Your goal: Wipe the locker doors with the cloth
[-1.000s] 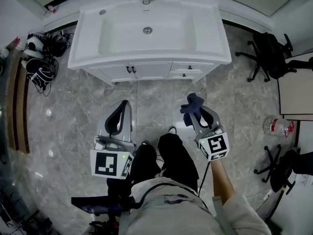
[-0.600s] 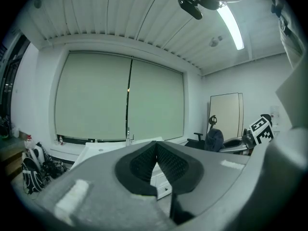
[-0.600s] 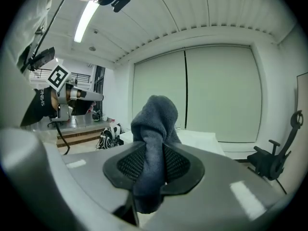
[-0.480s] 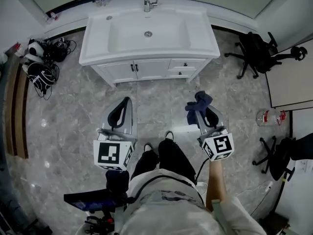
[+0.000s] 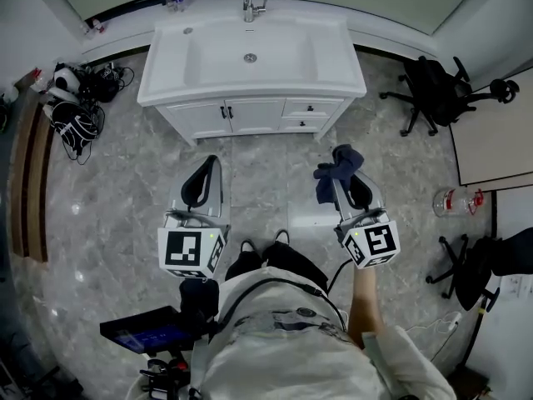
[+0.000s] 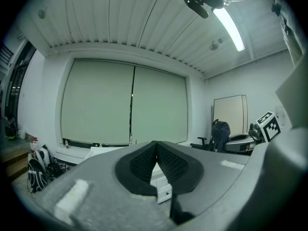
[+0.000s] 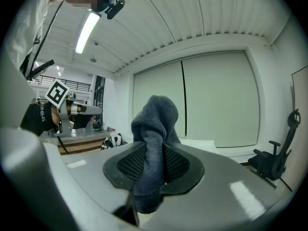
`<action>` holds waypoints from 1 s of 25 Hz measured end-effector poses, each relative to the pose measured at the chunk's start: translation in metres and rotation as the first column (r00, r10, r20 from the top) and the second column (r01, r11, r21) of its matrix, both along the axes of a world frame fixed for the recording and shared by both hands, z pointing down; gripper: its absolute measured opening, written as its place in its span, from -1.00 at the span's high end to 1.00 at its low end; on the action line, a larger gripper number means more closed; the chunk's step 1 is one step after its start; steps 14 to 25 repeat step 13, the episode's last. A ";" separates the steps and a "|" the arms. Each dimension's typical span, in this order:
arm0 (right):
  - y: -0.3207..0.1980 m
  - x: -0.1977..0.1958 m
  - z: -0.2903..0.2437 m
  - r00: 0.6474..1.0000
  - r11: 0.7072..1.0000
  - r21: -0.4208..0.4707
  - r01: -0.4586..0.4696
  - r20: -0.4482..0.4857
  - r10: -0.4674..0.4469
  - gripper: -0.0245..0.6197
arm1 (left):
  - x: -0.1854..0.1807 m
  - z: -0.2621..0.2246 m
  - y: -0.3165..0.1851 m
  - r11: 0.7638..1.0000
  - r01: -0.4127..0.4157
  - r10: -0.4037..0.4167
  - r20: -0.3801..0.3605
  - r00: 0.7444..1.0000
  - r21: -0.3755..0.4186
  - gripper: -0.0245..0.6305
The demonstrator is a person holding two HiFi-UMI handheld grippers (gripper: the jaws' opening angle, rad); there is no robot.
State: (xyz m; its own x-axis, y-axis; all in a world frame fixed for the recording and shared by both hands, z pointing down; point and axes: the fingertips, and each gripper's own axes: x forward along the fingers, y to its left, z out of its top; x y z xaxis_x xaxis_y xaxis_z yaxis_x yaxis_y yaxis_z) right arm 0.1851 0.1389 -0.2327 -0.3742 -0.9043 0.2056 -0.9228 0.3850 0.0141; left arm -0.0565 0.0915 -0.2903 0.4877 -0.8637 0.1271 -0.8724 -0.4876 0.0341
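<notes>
A dark blue cloth (image 5: 335, 172) bunches up between the jaws of my right gripper (image 5: 341, 169), which is shut on it; in the right gripper view the cloth (image 7: 155, 124) stands up out of the right gripper (image 7: 153, 155). My left gripper (image 5: 209, 165) is held level beside it at the left. Its pads meet with nothing between them in the left gripper view, so the left gripper (image 6: 155, 152) is shut. Ahead across the floor stands a white sink cabinet (image 5: 250, 57) with two small doors (image 5: 223, 117) below the basin. Both grippers are well short of it.
Black office chairs (image 5: 433, 90) and a pale board (image 5: 498, 140) stand at the right, with a plastic bottle (image 5: 454, 200) on the floor. Bags and helmets (image 5: 71, 111) lie at the left by a wooden bench (image 5: 25, 182). A dark tablet (image 5: 146, 333) hangs at the person's waist.
Both grippers have risen and moved a little up the picture, the right one still holding the cloth. The sink cabinet now looks smaller and farther off in the head view.
</notes>
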 end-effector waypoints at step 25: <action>-0.018 0.013 -0.014 0.998 0.997 0.040 0.063 0.009 -0.064 0.64 | 0.029 -0.014 -0.008 0.999 0.018 -0.019 0.027 0.999 0.030 0.92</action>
